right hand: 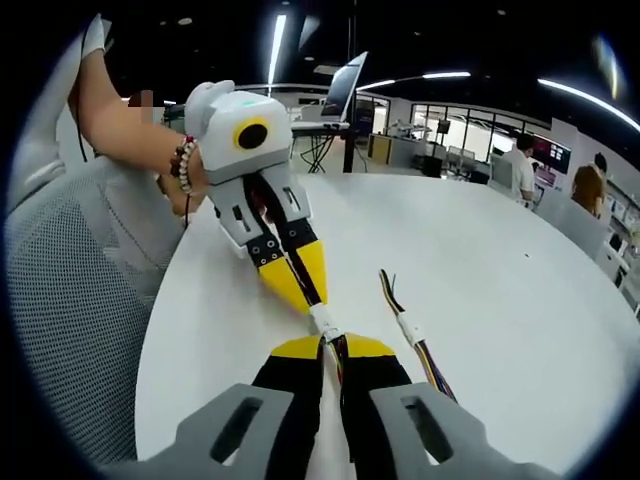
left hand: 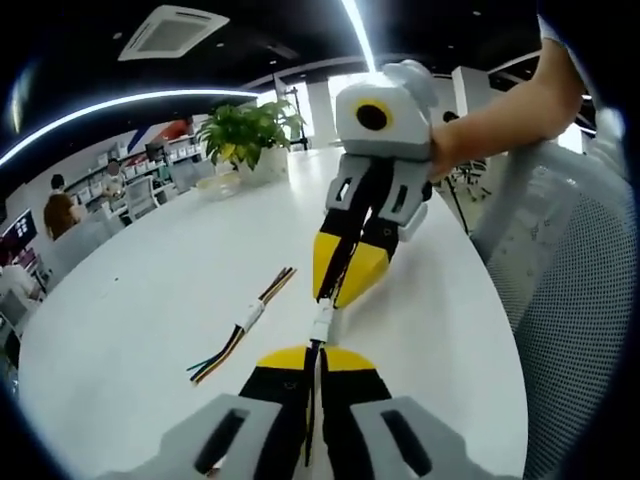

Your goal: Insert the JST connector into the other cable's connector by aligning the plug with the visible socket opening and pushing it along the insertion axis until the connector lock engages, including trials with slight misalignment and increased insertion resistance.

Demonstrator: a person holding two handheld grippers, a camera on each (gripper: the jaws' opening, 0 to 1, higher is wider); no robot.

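— Left gripper view, what did you note?
— Left gripper (left hand: 318,362) clenched on a cable, its yellow tips meeting. The white JST connector (left hand: 322,322) sat just past them, above the white table (left hand: 150,300). The right gripper (left hand: 343,285) came in from above, jaws clamped on its own cable, tips at the connector. A spare cable (left hand: 245,325) lay loose on the table to the left; a potted plant (left hand: 245,135) stood at the far edge.
— And the right gripper view?
— Same meeting, mirrored. Right gripper (right hand: 335,352) pinched tight on its wires, connector (right hand: 324,321) between both sets of tips, left gripper (right hand: 295,280) opposite. The spare cable (right hand: 410,330) lay just to the right. A mesh chair (right hand: 70,300) stood beside the table.
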